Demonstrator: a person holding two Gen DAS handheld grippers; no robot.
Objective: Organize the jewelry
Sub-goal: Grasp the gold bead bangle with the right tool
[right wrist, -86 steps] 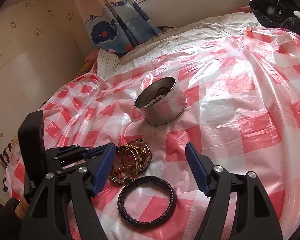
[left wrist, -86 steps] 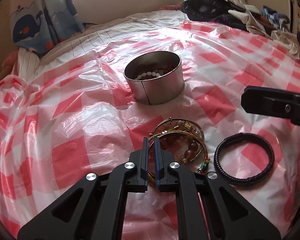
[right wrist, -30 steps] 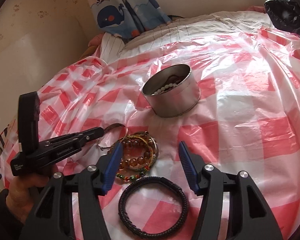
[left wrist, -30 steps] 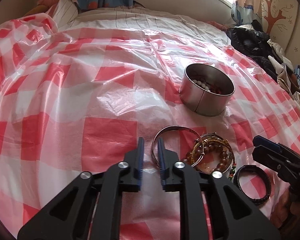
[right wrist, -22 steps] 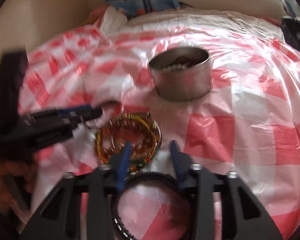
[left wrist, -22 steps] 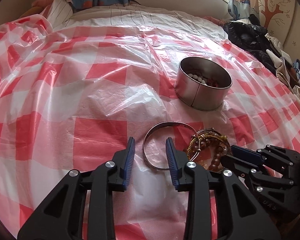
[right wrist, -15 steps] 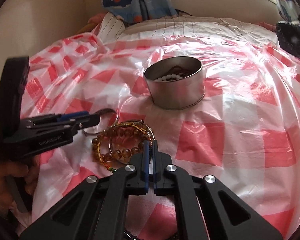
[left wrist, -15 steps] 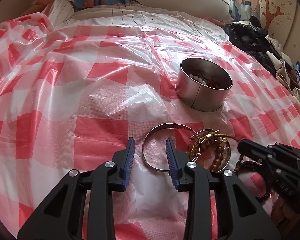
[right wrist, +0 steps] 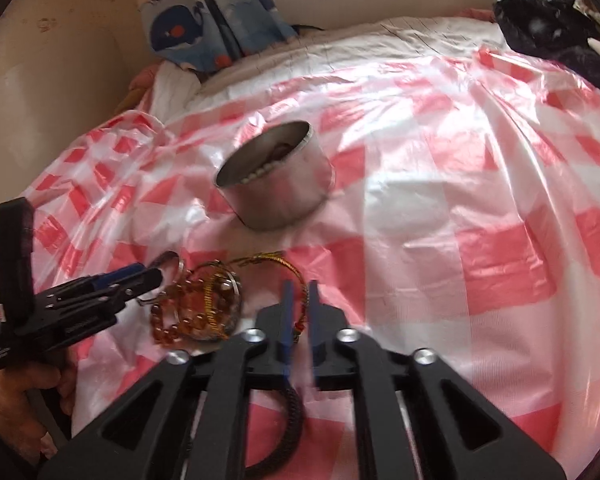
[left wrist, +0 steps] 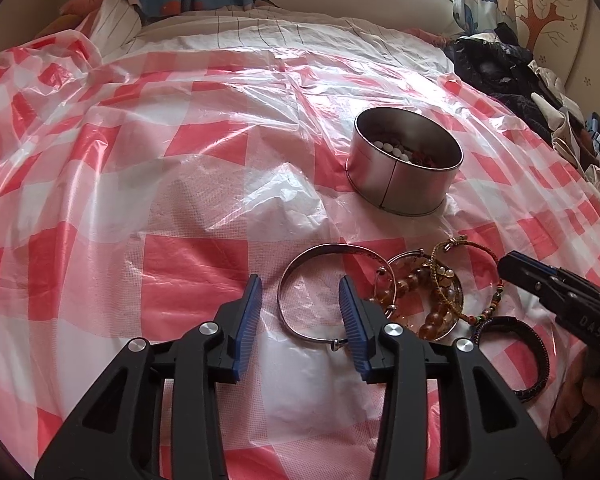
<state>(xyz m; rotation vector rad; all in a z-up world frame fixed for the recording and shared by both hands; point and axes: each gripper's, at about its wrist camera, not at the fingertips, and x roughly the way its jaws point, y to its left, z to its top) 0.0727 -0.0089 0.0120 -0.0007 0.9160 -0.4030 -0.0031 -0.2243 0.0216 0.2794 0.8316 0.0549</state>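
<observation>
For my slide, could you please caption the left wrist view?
Left gripper opening over a silver bangle near a metal tin.

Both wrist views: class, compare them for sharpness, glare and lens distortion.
Left wrist view: sharp, with window glare on the plastic sheet and fisheye bending at the dark edges. Right wrist view: motion-blurred, so the tin and bracelets look soft; the glare on the sheet is washed out.
</observation>
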